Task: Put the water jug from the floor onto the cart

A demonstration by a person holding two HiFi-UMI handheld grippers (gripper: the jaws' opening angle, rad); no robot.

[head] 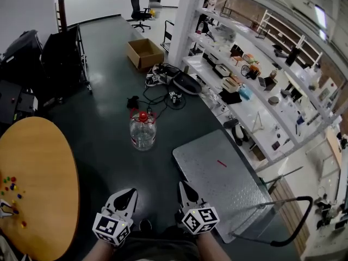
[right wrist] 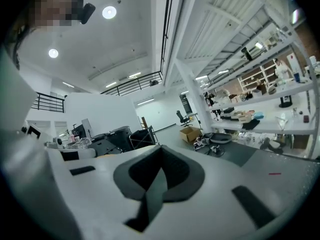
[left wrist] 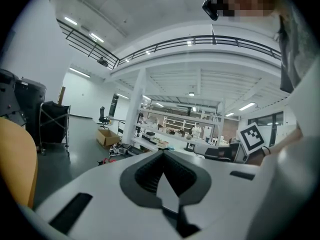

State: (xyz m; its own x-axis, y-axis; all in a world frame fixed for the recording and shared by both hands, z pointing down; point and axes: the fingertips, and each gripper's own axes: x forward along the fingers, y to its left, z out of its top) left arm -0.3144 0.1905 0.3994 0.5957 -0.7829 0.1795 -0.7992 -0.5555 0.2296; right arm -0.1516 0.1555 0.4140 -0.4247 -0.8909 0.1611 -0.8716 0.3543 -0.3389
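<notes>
The water jug (head: 142,130), clear with a red cap, stands upright on the dark floor ahead of me. The cart (head: 228,181) is a low grey metal platform to the jug's right, with a black push handle (head: 285,222) at its near end. Both grippers are held low at the bottom of the head view, well short of the jug. The left gripper (head: 129,191) (left wrist: 162,154) is shut with nothing between its pads. The right gripper (head: 182,185) (right wrist: 161,151) is shut and empty too, close to the cart's near left corner.
A round orange table (head: 38,184) with small coloured pieces stands at the left. Behind the jug lie cables and bags (head: 168,80) and a cardboard box (head: 144,53). White shelves (head: 255,91) run along the right. Black equipment racks (head: 60,58) stand at the far left.
</notes>
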